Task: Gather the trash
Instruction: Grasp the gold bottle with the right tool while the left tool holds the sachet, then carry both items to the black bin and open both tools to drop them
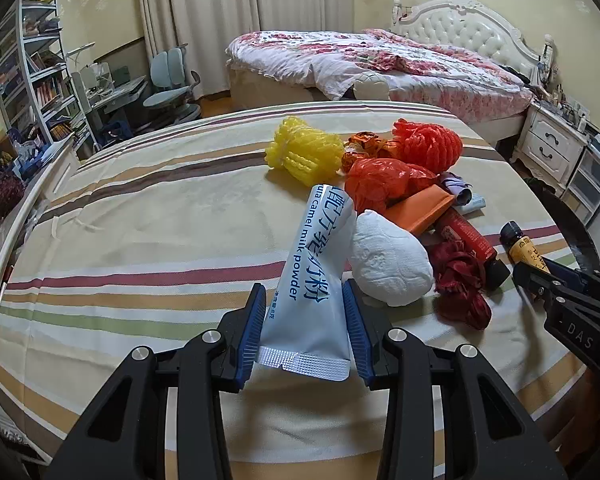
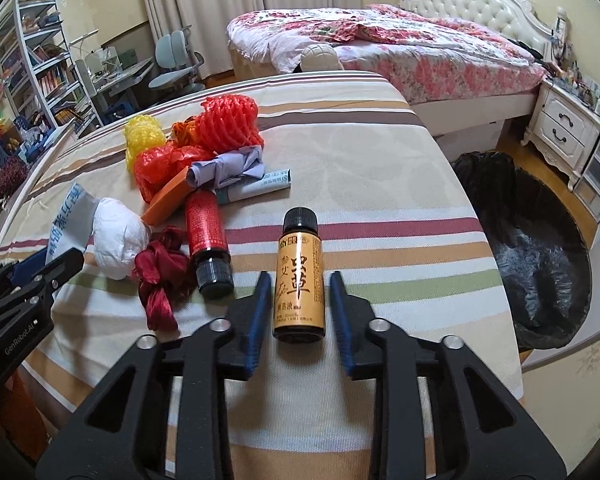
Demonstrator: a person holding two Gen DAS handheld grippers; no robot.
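blue pads of my left gripper [image 1: 306, 320] pinch a white milk powder sachet [image 1: 314, 280] by its lower end, so it stands up between them over the striped cloth [image 1: 140, 240]. my right gripper [image 2: 298, 308] stands apart around a small gold-label bottle [image 2: 299, 276] — a gap shows on both sides, so nothing is clamped there yet.

what could go wrong: the bottle is upright and narrow, and if one pad meets it before the other it may tip and roll toward the table's edge. the sachet is slick and held only low down, so a quick swing could let it slide out.

the bottle sits centred between my right pads, its black cap pointing away from me. the rest of the trash — a paper wad [image 2: 118, 240], a red bottle [image 2: 206, 236] on its side, red and yellow foam nets — lies to its left. the black-lined bin [image 2: 540, 256] waits on the floor to the right, just beyond the table edge.
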